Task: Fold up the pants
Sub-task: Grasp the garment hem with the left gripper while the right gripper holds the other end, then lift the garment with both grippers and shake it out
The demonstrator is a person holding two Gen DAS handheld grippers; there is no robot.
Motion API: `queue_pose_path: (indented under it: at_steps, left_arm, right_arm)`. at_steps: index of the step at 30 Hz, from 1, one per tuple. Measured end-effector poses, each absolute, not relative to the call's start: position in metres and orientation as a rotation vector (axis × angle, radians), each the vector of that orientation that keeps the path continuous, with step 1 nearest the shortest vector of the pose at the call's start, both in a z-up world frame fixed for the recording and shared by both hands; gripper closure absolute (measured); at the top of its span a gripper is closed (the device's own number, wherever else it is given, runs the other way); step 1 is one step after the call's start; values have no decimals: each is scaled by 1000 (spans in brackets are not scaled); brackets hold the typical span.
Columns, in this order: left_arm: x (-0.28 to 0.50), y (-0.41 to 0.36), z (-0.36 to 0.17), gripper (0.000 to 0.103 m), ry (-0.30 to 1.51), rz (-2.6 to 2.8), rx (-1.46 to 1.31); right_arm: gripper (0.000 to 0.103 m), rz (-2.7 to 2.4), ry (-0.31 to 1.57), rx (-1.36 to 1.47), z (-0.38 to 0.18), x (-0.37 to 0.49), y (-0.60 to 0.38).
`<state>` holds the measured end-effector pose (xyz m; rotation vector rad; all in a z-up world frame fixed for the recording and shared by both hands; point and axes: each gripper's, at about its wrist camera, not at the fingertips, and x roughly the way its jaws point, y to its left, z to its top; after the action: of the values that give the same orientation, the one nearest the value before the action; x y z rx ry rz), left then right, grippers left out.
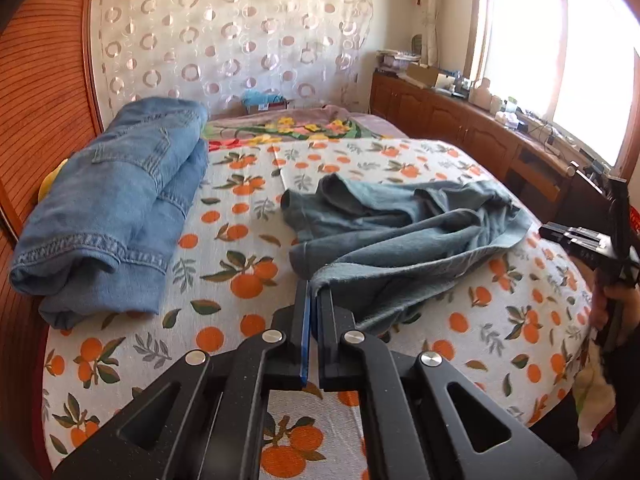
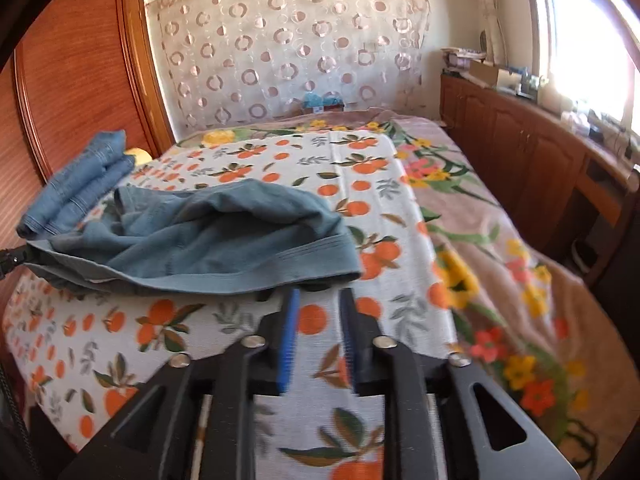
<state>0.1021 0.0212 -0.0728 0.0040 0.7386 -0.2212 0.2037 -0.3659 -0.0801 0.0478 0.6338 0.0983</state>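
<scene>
Waistband corner pinched, other side let go

My left gripper [image 1: 316,288] clamps the teal pants' [image 1: 404,232] waistband corner on the orange-print bedspread [image 1: 240,264], to drag it flat; my right gripper [image 2: 320,300] gapes empty beside the waistband [image 2: 280,268].

We record the crumpled grey-blue cotton pants [image 1: 404,232] lying on the orange-patterned white bedsheet [image 1: 240,280], right of centre in the left wrist view. The folded light-blue denim jeans [image 1: 108,208] lie on the same sheet, well apart to the left, against the reddish wooden ribbed panel [image 1: 40,100]. The left gripper [image 1: 314,286] stands at the near left corner of the pants, its fingers pinching the hem there. The right gripper [image 2: 318,300] sits just before the near right waistband edge of the pants [image 2: 192,240], jaws parted, not touching it. Beneath the sheet, the flowered pink blanket [image 2: 500,248] extends right and far. The brown wooden cabinet row [image 2: 520,152] runs along the right, under the window.
</scene>
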Motion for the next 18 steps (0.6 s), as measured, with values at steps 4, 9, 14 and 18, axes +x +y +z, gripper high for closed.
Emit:
queue_pose_path:
  at_steps: [4, 9, 14, 18]
  left_arm:
    - [103, 23, -83, 100, 754, -220, -2]
    - [103, 25, -84, 100, 752, -223, -9]
    - [103, 24, -80, 100, 744, -228, -1]
    - [102, 24, -78, 100, 741, -241, 4]
  right_arm:
    - [62, 70, 701, -48, -83, 220, -371]
    - [62, 55, 728, -145, -82, 237, -361]
    - [66, 57, 718, -174, -79, 252, -352]
    - [100, 83, 720, -122, -80, 258, -359]
